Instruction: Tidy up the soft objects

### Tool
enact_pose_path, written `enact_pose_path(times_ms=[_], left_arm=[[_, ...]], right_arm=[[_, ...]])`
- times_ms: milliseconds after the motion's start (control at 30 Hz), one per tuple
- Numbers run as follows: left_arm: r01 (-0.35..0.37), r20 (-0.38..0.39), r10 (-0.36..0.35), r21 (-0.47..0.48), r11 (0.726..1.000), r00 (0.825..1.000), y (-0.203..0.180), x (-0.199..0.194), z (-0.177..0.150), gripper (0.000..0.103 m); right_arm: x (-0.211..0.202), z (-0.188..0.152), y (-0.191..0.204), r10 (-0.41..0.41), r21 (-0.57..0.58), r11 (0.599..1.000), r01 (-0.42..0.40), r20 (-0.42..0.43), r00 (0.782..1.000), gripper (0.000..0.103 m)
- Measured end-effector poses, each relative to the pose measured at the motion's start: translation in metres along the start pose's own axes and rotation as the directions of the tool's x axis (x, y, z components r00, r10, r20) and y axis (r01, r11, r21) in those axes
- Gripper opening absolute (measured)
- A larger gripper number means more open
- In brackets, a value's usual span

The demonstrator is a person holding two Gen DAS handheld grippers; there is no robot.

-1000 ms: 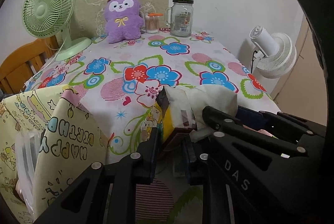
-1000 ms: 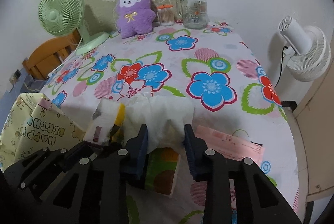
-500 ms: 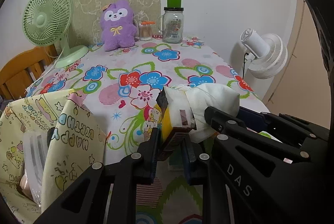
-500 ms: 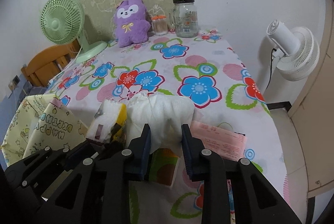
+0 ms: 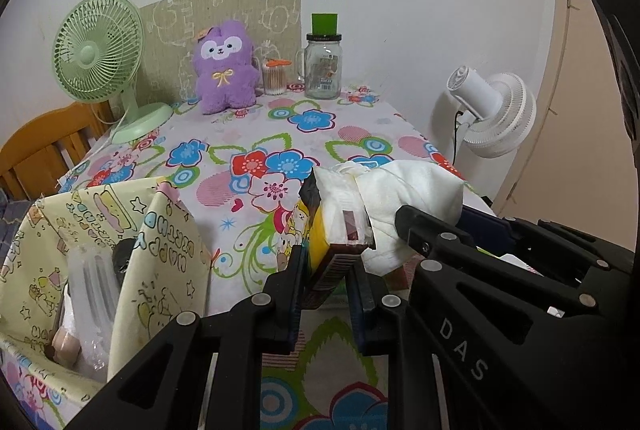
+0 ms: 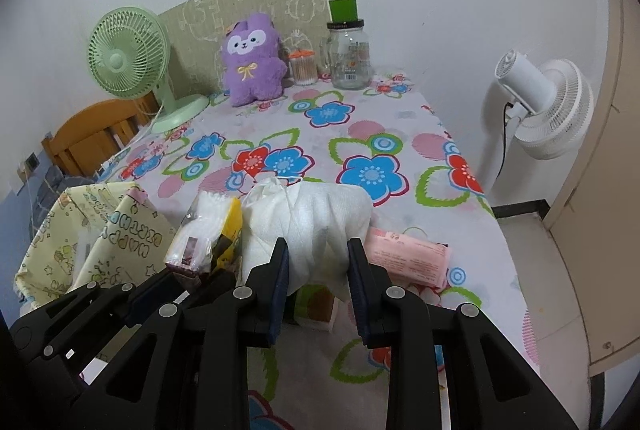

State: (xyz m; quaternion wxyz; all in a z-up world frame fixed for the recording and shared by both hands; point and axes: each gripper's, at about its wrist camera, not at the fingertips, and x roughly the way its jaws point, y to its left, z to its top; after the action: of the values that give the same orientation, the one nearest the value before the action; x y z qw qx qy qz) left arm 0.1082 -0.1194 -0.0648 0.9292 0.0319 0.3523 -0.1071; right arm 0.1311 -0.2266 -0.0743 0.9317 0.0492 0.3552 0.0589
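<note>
A green desk fan (image 6: 132, 59) is standing at the far left of the flowered tabletop (image 6: 360, 133). A glass jar (image 6: 350, 55) with a green cap is sitting by the wall, a cotton-swab tub (image 6: 303, 67) just beside it. A white fan (image 6: 548, 109) is standing off the tabletop's right edge.

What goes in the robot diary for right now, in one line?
left tongs: shut on tissue pack | right tongs: shut on white bundle | both raised, beside gift bag

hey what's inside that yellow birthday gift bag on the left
In the gift bag: crinkled clear plastic wrapping and something round and pinkish. The bag's walls hide everything deeper.
</note>
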Motion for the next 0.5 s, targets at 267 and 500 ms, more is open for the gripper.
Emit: enact_pose_path(times_ms=[267, 500], left_arm=[[0.006, 0.024, -0.006, 0.011, 1.0, 1.0, -0.003, -0.017, -0.005, 0.019], [0.01, 0.044, -0.01, 0.01, 1.0, 0.999, -0.002, -0.032, -0.008, 0.018]], right_arm=[[-0.021, -0.006, 0.003, -0.013, 0.002, 1.0, 0.013, 0.029, 0.999, 0.031], [-0.039, -0.012, 0.007, -0.02, 0.002, 1.0, 0.02, 0.054, 0.998, 0.031]])
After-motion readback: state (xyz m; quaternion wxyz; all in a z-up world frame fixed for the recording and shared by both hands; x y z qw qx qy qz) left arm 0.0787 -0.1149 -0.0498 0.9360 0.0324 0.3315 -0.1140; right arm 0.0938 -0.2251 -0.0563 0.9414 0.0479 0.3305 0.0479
